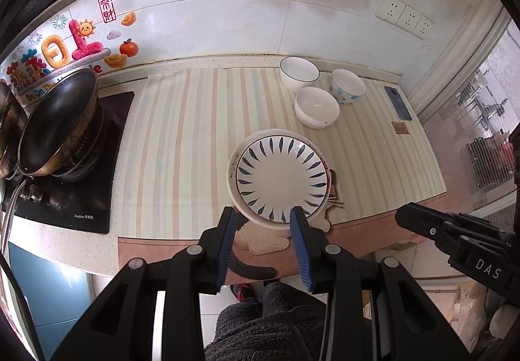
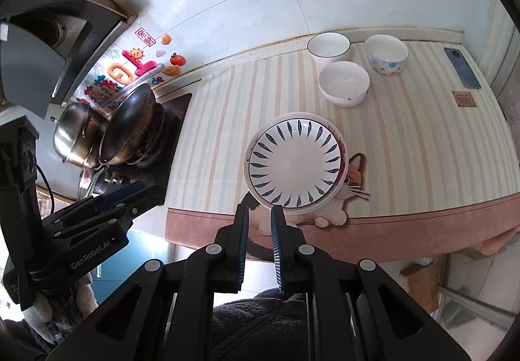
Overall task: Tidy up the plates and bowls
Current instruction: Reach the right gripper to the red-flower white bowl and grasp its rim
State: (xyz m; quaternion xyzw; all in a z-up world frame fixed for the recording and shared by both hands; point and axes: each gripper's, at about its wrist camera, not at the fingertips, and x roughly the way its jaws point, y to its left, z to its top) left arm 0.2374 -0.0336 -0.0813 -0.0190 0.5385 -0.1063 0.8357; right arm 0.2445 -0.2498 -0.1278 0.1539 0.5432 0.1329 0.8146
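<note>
Both grippers hang off the near edge of the counter, holding nothing. The left gripper point(image 1: 262, 213) has its jaws spread wide, with the near rim of the plate stack just ahead of and between the tips. The right gripper point(image 2: 260, 209) has its jaws parted by a narrow gap only, tips just short of the same rim.

The stack consists of a white round ceramic plate with blue leaf-shaped marks point(image 1: 281, 179) resting on a larger white plate point(image 1: 231, 174); a further rim with a reddish pattern point(image 2: 342, 146) shows at the stack's right side, though how many plates lie beneath cannot be told. All lie on the striped cloth mat point(image 1: 182, 146).

Beyond the jaws, well past the stack, stand three bowls: a white bowl with a thin dark rim line point(image 1: 299, 72), a plain white bowl point(image 1: 317, 106) and a white bowl with blue and red spots point(image 1: 347, 86). All three appear empty, as does the top plate.

Likely hazards: the stack sits near the counter's front edge, so a push from either jaw could slide it, or shift the top plate off centre. A narrow grip on a glazed rim may slip. The blue smartphone point(image 1: 398, 102) beside the bowls could be knocked when they are gathered.
</note>
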